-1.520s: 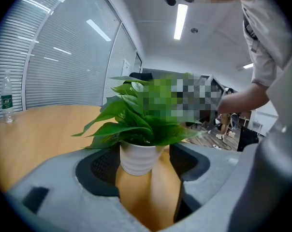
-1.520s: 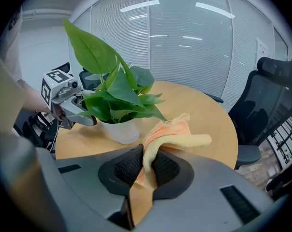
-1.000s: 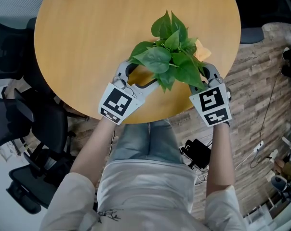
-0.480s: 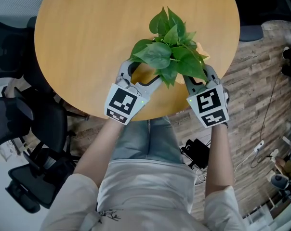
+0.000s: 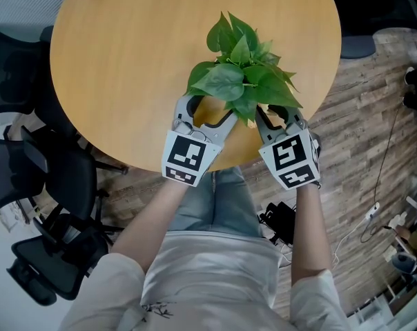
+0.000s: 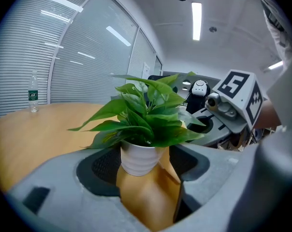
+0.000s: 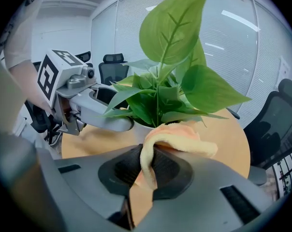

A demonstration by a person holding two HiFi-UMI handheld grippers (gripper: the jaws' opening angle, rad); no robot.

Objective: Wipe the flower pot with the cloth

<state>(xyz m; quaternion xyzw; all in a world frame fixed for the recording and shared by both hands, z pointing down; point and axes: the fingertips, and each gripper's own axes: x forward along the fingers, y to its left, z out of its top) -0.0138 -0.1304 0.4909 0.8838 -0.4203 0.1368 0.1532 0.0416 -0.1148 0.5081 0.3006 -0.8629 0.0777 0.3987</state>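
Observation:
A leafy green plant [image 5: 239, 74] stands in a white ribbed flower pot [image 6: 138, 158] near the front edge of the round wooden table [image 5: 125, 47]. My left gripper [image 5: 207, 109] reaches under the leaves and has its jaws closed round the pot from the left. In the head view the leaves hide the pot. My right gripper [image 5: 274, 112] is shut on a pale orange cloth [image 7: 177, 141]. The cloth's folded end lies against the pot [image 7: 143, 125] on the plant's right side, under the leaves.
A small water bottle [image 6: 33, 93] stands at the table's far edge. Black office chairs [image 5: 29, 171] crowd the floor at the left. Cables and a black box [image 5: 284, 216] lie on the wood-pattern floor at the right. The person stands at the table's near edge.
My left gripper has swung right and turned, and the plant has turned and shifted left with it. My right gripper with the cloth has slid left, closer under the leaves.

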